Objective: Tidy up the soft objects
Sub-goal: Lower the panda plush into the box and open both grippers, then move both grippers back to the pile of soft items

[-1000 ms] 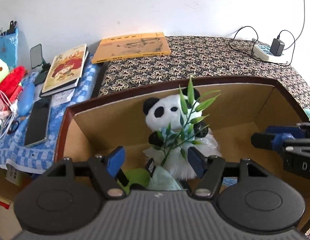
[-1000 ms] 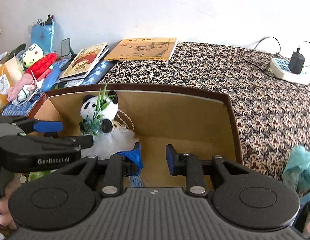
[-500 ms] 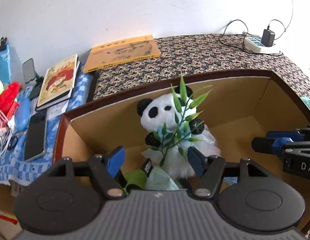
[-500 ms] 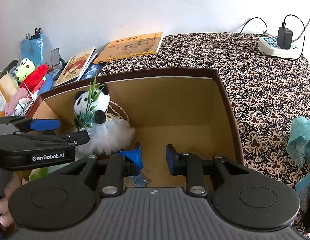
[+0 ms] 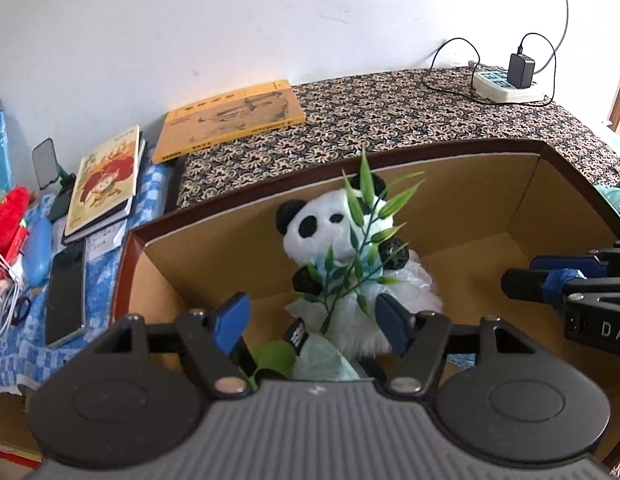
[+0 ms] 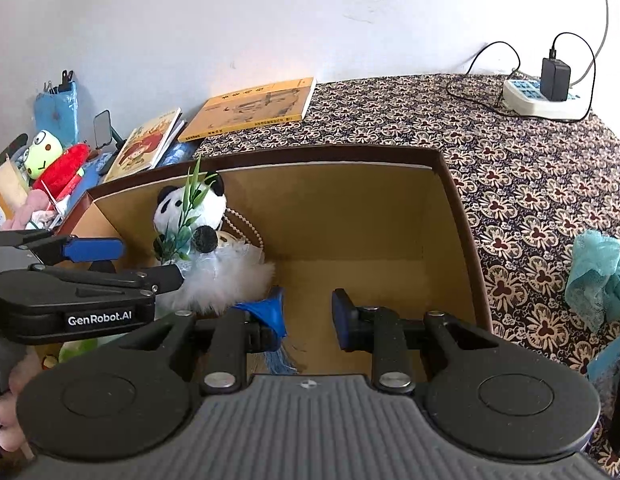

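Both grippers hang over the open cardboard box that sits on the patterned tablecloth. The left gripper has its jaws spread wide with nothing pinched; the panda plush, with its green bamboo sprig and white fluffy skirt, sits upright in the box's back left corner, just past the blue pads. A green soft thing and something pale teal lie right under that gripper, too hidden to name properly. The right gripper looks open too, with bare box floor showing in the gap. A scrap of blue fabric with a fringe hangs off its left pad, but I honestly can't tell if it's clamped or just stuck there. A teal lace cloth lies outside the box on the right.
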`<act>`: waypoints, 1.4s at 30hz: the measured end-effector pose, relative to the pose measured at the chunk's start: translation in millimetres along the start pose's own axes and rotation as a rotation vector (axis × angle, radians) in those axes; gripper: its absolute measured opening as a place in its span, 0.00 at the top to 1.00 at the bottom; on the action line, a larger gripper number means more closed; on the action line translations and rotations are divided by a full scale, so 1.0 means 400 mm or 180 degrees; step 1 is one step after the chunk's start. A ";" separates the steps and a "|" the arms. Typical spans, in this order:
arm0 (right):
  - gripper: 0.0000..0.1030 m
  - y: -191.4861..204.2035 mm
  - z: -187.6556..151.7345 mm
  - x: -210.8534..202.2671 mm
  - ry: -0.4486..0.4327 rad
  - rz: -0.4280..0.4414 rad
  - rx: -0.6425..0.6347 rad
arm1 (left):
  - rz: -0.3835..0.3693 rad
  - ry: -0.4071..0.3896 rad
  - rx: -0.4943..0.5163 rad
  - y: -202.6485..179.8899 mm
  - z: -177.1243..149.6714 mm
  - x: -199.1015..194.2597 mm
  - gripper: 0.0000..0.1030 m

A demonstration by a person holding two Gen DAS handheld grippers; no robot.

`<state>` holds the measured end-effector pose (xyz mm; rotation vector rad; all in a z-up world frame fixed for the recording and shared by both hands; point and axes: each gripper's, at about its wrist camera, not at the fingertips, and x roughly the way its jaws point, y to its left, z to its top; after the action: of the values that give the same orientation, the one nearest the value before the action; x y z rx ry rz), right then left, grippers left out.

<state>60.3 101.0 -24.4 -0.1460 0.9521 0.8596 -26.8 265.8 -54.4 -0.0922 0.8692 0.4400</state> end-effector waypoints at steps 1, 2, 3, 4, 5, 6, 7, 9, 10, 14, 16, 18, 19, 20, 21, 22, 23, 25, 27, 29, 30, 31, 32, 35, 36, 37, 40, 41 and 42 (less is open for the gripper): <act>0.92 0.002 -0.001 0.000 -0.0001 -0.0016 -0.0015 | 0.0003 0.0004 -0.0005 0.001 0.001 0.001 0.34; 0.92 0.004 -0.001 -0.001 -0.0003 -0.0024 -0.0020 | 0.0015 0.0013 -0.0010 0.001 0.001 0.001 0.34; 0.92 0.003 -0.001 0.000 -0.0007 -0.0024 -0.0012 | 0.0029 0.0027 -0.0013 0.000 0.001 0.002 0.34; 0.92 0.001 -0.001 0.000 -0.0008 -0.0019 0.0002 | 0.0045 0.0038 -0.0013 -0.001 0.001 0.003 0.33; 0.92 0.000 0.000 0.001 0.0000 -0.0014 0.0014 | 0.0063 0.0045 -0.0014 -0.002 0.002 0.004 0.33; 0.92 -0.001 0.000 0.002 0.0011 -0.0011 0.0026 | 0.0083 0.0054 -0.0012 -0.002 0.002 0.005 0.33; 0.92 -0.002 0.000 0.004 0.0016 -0.0018 0.0040 | 0.0094 0.0057 -0.0009 -0.003 0.003 0.006 0.33; 0.92 -0.003 -0.001 0.006 0.0008 -0.0060 0.0049 | 0.0118 0.0053 -0.0003 -0.003 0.003 0.005 0.33; 0.92 -0.001 -0.002 0.007 0.0007 -0.0081 0.0035 | 0.0133 0.0050 -0.0001 -0.003 0.002 0.004 0.33; 0.92 0.000 -0.004 0.014 0.0029 -0.0096 -0.0009 | 0.0180 0.0006 0.0032 -0.006 -0.002 -0.002 0.32; 0.92 -0.001 -0.005 0.018 0.0055 -0.0091 -0.0021 | 0.0210 0.0009 0.0044 -0.011 0.000 -0.003 0.31; 0.92 -0.005 -0.003 0.019 0.0043 -0.0071 -0.0006 | 0.0287 -0.0029 0.0018 -0.011 0.003 -0.006 0.31; 0.92 -0.007 -0.001 0.019 0.0039 -0.0049 0.0003 | 0.0307 -0.0074 0.0019 -0.013 0.003 -0.013 0.31; 0.92 -0.008 0.002 0.021 0.0056 -0.0046 0.0022 | 0.0320 -0.0096 0.0003 -0.012 0.005 -0.016 0.31; 0.92 -0.008 0.004 0.022 0.0070 -0.0058 0.0038 | 0.0343 -0.0103 -0.0012 -0.012 0.007 -0.019 0.31; 0.91 -0.008 0.006 0.022 0.0073 -0.0059 0.0048 | 0.0367 -0.0108 -0.0014 -0.012 0.008 -0.022 0.31; 0.91 -0.008 0.008 0.021 0.0074 -0.0047 0.0051 | 0.0411 -0.0106 -0.0032 -0.013 0.010 -0.027 0.31; 0.91 -0.004 0.011 0.016 0.0078 -0.0028 0.0022 | 0.0450 -0.0093 -0.0115 -0.012 0.017 -0.043 0.31; 0.91 -0.001 0.014 0.000 0.0015 0.0023 0.0000 | 0.0479 -0.0140 -0.0226 -0.015 0.027 -0.074 0.31; 0.91 -0.002 0.015 -0.028 -0.0102 0.0118 0.0057 | 0.0529 -0.0237 -0.0306 -0.027 0.027 -0.114 0.29; 0.91 -0.001 0.014 -0.043 -0.0145 0.0179 0.0057 | 0.0550 -0.0269 -0.0331 -0.036 0.025 -0.133 0.29; 0.90 -0.001 0.014 -0.056 -0.0175 0.0218 0.0035 | 0.0556 -0.0289 -0.0337 -0.047 0.021 -0.151 0.29; 0.90 -0.004 0.013 -0.072 -0.0224 0.0259 0.0014 | 0.0545 -0.0319 -0.0331 -0.062 0.018 -0.171 0.28; 0.90 -0.027 0.005 -0.116 -0.0362 0.0360 0.0032 | 0.0506 -0.0386 -0.0325 -0.099 0.015 -0.215 0.28; 0.90 -0.035 0.003 -0.129 -0.0385 0.0385 0.0040 | 0.0477 -0.0397 -0.0332 -0.112 0.015 -0.228 0.27; 0.90 -0.047 0.001 -0.141 -0.0402 0.0423 0.0057 | 0.0430 -0.0401 -0.0342 -0.124 0.017 -0.238 0.27; 0.90 -0.087 -0.009 -0.182 -0.0471 0.0506 0.0083 | 0.0274 -0.0344 -0.0400 -0.163 0.023 -0.258 0.27; 0.90 -0.105 -0.013 -0.196 -0.0501 0.0539 0.0103 | 0.0178 -0.0311 -0.0418 -0.180 0.025 -0.262 0.27; 0.90 -0.124 -0.018 -0.208 -0.0523 0.0582 0.0130 | 0.0083 -0.0283 -0.0425 -0.194 0.026 -0.266 0.27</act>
<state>66.8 16.2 22.6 0.0474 0.8367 1.0035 -47.2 162.1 25.3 -0.1831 0.7540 0.5226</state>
